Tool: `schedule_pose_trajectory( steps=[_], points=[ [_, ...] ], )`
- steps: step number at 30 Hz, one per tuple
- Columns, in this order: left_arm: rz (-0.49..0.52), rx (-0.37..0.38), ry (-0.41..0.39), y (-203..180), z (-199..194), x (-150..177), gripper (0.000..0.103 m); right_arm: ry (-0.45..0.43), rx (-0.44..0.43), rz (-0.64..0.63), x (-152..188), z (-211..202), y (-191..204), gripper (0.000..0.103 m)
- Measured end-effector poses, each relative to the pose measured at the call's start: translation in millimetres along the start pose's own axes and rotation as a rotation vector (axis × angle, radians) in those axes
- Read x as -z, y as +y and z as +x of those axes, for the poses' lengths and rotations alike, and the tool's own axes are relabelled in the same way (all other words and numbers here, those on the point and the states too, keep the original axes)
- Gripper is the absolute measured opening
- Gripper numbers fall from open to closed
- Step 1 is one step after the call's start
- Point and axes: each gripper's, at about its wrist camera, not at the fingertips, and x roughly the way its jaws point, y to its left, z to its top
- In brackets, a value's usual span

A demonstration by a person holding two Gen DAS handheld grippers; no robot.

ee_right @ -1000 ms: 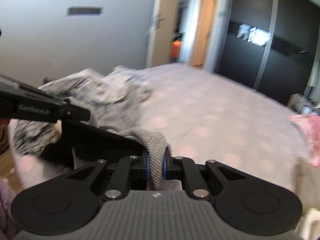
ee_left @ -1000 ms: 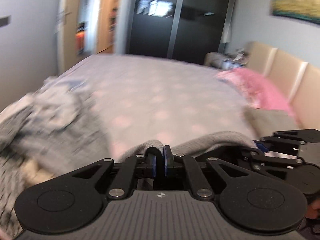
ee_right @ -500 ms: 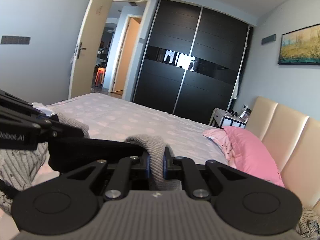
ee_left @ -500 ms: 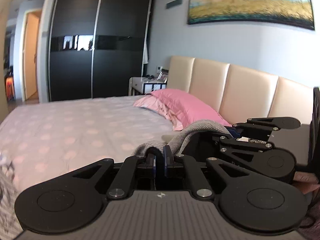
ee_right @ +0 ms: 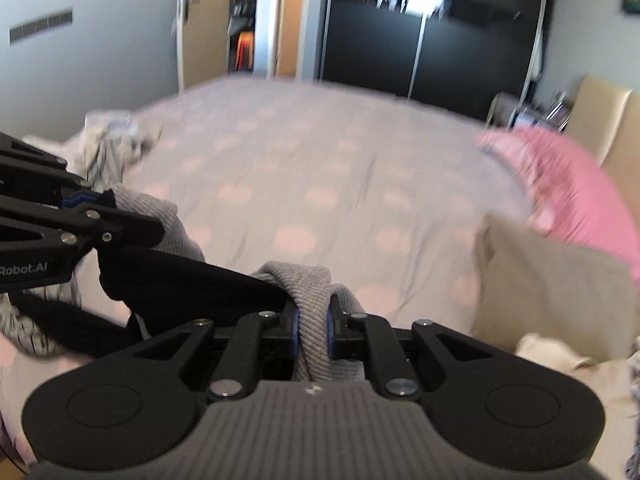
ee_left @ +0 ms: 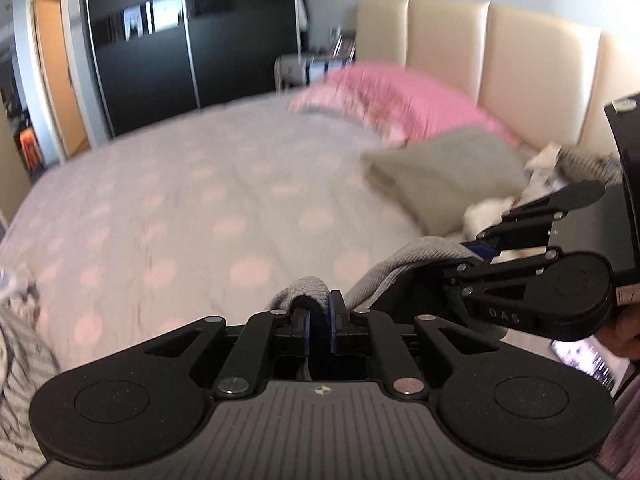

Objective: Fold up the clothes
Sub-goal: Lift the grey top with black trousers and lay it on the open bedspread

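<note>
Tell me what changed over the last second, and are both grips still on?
Both cameras swung from the clothes pile toward the headboard, then tipped back down over the dotted grey bedspread. The left gripper and right gripper stay shut on the grey ribbed knit garment, held up between them. No release.

Two grippers, one grey knit garment, one pink pillow, one beige pillow.

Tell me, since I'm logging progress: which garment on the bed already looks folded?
The beige garment, lying flat with squared edges beside the pink pillow. The striped grey clothes lie crumpled, and the grey knit garment hangs between both grippers.
</note>
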Motion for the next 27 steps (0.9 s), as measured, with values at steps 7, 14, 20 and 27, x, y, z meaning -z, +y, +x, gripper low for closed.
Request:
schedule_pose_trajectory(
  steps=[7, 14, 20, 27],
  points=[
    [0.001, 0.005, 0.088, 36.2, 13.5, 34.3, 0.032, 0.058, 0.057, -0.051, -3.7, 55.4, 11.4, 0.035],
    [-0.036, -0.044, 0.126, 75.8, -0.1, 65.8, 0.058, 0.097, 0.002, 0.042, -10.7, 63.6, 5.2, 0.044],
    [-0.025, -0.081, 0.262, 96.1, 19.7, 112.1, 0.06, 0.18, -0.05, 0.059, 12.3, 72.8, 10.2, 0.052],
    [0.082, -0.14, 0.371, 93.4, 38.0, 156.0, 0.06, 0.258, -0.099, 0.077, 44.0, 72.6, 23.4, 0.052]
  ],
)
